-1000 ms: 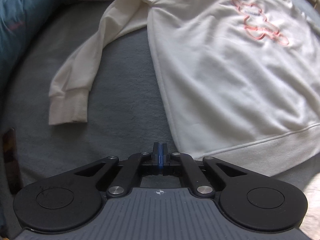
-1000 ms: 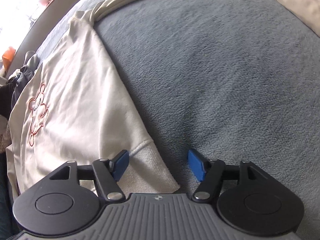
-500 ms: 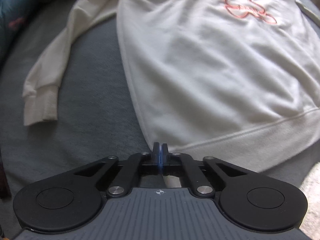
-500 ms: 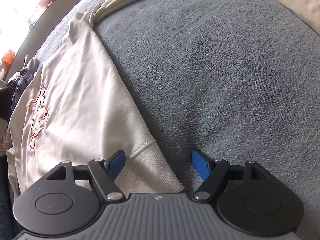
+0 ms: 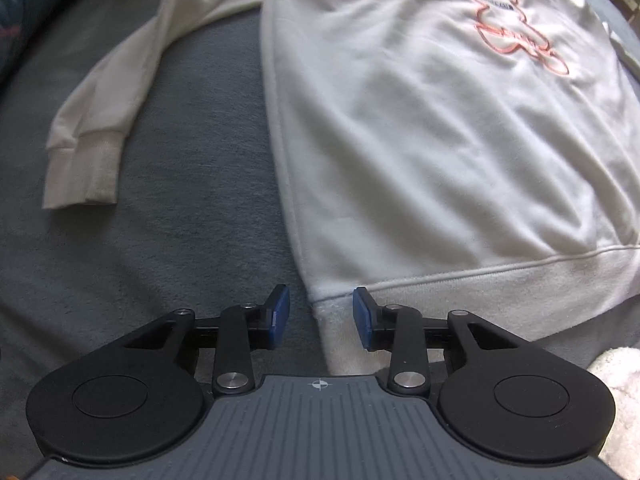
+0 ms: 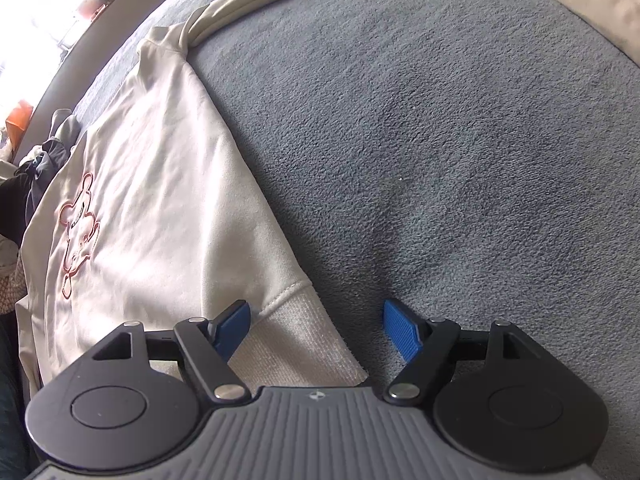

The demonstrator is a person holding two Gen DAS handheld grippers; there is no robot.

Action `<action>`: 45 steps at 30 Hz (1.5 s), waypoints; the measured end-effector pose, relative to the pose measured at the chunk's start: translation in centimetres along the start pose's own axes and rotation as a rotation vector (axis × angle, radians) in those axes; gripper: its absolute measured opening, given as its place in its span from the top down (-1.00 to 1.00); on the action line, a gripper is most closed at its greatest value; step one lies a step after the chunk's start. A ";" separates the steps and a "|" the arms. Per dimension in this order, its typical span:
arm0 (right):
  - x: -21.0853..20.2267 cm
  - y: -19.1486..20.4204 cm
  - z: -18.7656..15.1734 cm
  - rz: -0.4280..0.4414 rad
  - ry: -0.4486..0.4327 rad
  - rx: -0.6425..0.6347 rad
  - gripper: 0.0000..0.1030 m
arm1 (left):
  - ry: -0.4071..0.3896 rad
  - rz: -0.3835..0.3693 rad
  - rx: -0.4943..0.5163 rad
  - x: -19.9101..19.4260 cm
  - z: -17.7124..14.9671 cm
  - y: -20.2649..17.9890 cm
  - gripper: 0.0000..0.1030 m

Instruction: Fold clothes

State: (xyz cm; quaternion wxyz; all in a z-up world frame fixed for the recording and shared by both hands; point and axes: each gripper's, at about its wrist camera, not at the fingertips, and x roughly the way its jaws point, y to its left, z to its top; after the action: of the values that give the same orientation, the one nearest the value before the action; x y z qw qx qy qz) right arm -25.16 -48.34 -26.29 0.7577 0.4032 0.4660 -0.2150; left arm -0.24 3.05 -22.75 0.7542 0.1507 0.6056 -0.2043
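A white sweatshirt (image 5: 432, 152) with a pink bear outline lies flat on a grey-blue blanket (image 5: 180, 184). One sleeve (image 5: 112, 100) stretches out to its left, cuff toward me. My left gripper (image 5: 321, 314) hovers over the hem's left corner, its jaws opening, the corner lying between the blue pads untouched. In the right wrist view the same sweatshirt (image 6: 160, 208) fills the left side. My right gripper (image 6: 318, 330) stands open over the hem's other corner (image 6: 296, 340), which lies between its pads without being pinched.
The grey-blue blanket (image 6: 460, 140) spreads wide to the right. A pile of dark clothes (image 6: 28, 184) sits at the far left edge. A beige garment (image 6: 600, 4) lies at the top right. Something white and fluffy (image 5: 620, 392) shows at the lower right.
My left gripper went from shut to partly open and sank toward the hem's left corner, which now lies between its pads. The right gripper stayed where it was.
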 end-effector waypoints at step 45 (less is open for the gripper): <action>-3.8 2.2 0.4 0.147 0.169 -0.122 0.90 | -0.025 -0.076 -0.011 -3.3 -1.6 0.9 0.95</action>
State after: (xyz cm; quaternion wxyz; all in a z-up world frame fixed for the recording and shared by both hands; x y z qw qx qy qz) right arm -25.18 -47.60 -21.90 0.7527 0.4061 0.5094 -0.0952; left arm -1.72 5.03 -19.90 0.7542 0.1209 0.6026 -0.2312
